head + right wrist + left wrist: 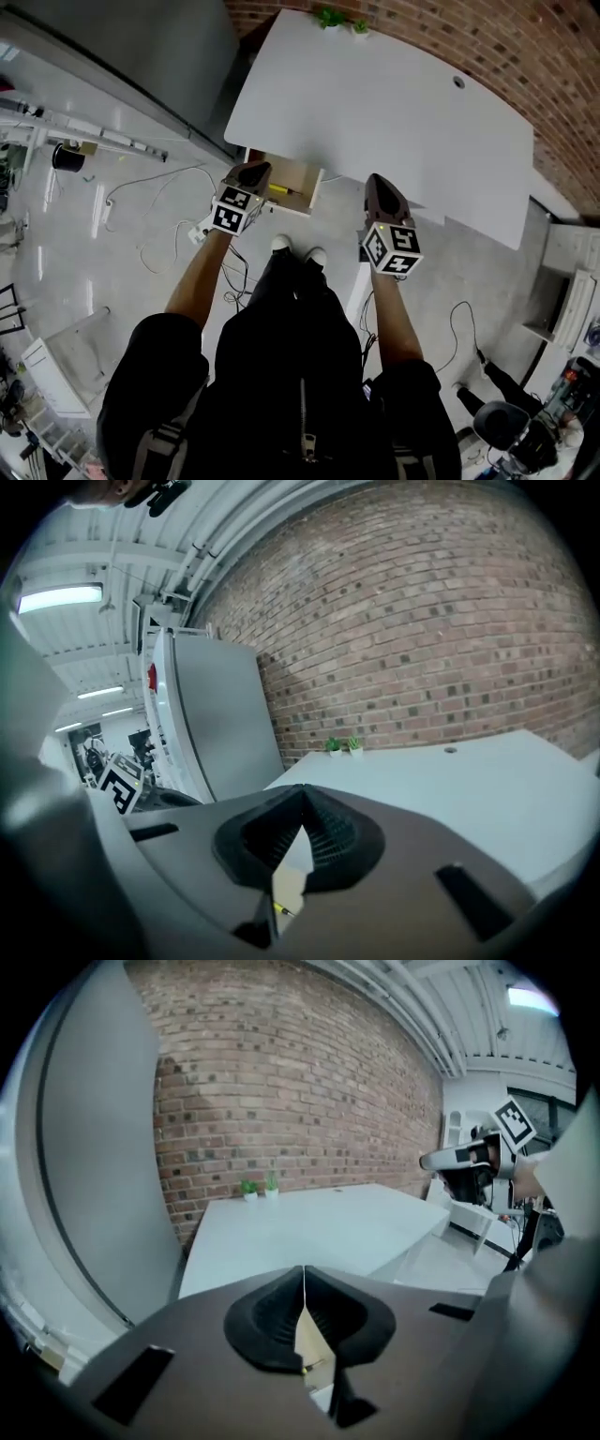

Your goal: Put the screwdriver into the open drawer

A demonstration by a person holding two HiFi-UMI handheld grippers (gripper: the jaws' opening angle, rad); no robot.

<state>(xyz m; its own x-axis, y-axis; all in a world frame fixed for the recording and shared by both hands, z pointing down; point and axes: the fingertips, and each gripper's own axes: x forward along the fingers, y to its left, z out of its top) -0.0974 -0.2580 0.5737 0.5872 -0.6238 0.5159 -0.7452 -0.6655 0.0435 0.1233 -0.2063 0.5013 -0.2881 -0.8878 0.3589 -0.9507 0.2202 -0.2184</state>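
The open drawer (302, 178) juts out from under the front edge of the white table (394, 103), and its inside is pale wood. A screwdriver (278, 190) with a yellow handle lies inside it. My left gripper (255, 169) hovers over the drawer's left end, jaws shut and empty. To the right of the drawer, at the table's edge, my right gripper (377, 180) is also shut and empty. In the left gripper view the left gripper (303, 1271) has its jaws pressed together. The right gripper (302, 791) shows the same in its own view, with a sliver of the yellow screwdriver (278, 908) below.
Two small green plants (330, 17) stand at the table's far edge by the brick wall (450, 37). A tall grey cabinet (159, 47) stands to the left. Cables (159, 216) trail over the pale floor. The person's shoes (298, 248) are just in front of the drawer.
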